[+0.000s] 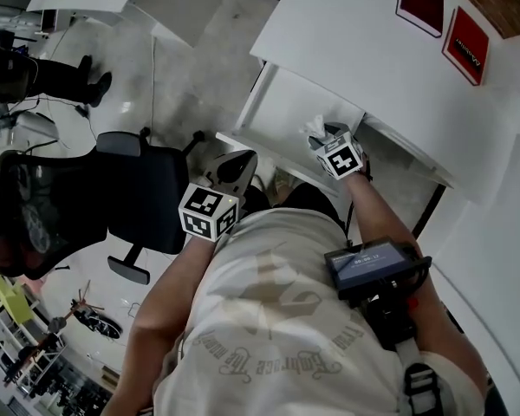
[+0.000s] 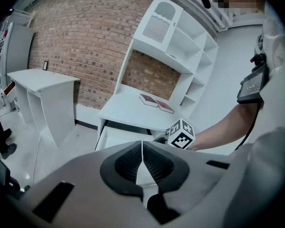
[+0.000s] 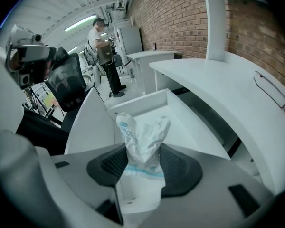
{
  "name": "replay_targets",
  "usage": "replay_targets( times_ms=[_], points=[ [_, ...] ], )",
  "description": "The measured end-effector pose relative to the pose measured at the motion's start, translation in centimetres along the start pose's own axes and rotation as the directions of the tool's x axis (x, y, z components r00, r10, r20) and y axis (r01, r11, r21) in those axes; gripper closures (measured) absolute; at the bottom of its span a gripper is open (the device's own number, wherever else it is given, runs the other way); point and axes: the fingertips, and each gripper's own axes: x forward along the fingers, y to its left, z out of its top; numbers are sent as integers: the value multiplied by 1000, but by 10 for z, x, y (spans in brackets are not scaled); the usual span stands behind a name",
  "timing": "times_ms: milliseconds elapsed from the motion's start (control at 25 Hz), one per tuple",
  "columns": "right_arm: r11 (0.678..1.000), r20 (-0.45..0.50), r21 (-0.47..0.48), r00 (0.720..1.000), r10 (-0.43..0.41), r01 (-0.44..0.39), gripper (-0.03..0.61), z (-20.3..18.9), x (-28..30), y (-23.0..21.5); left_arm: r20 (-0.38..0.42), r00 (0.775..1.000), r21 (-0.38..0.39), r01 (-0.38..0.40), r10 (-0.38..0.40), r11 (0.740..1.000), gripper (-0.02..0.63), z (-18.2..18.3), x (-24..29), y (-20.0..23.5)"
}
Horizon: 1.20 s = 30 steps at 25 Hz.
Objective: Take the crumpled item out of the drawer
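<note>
1. Right gripper [image 3: 143, 164]: fingers clenched on the crumpled item [image 3: 143, 134], a white wrapper with blue print that stands up between them.
2. Drawer [image 3: 180, 115]: pulled open beneath the white table [image 3: 237, 94]; the item is held over its white interior.
3. Left gripper [image 2: 142, 167]: fingers closed together, nothing between them.

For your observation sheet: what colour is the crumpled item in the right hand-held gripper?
The crumpled item is white with blue print, clearest in the right gripper view.
</note>
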Motion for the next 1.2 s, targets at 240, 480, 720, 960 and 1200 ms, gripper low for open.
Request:
replay_targets(
  times_ms=[240, 480, 720, 960, 1200],
  points=[
    [1000, 52, 30, 999, -7, 6, 359, 6, -14, 4, 7, 1000, 22, 23, -23, 999, 586, 6, 4, -4],
    [998, 93, 58, 995, -27, 21, 359, 17, -31, 7, 15, 999, 31, 43, -43, 999, 586, 12, 3, -3],
    [995, 153, 94, 987, -41, 27, 359, 33, -48, 12, 19, 998, 36, 61, -62, 997, 586, 13, 1, 0],
    [989, 236, 146, 970, -58, 24, 359, 53, -72, 18, 33, 996, 50, 77, -79, 996, 586, 17, -2, 1],
    [986, 316, 166, 946, -80, 28, 359, 74, -103, 19, 49, 994, 56, 95, -97, 994, 586, 25, -1, 0]
  ],
)
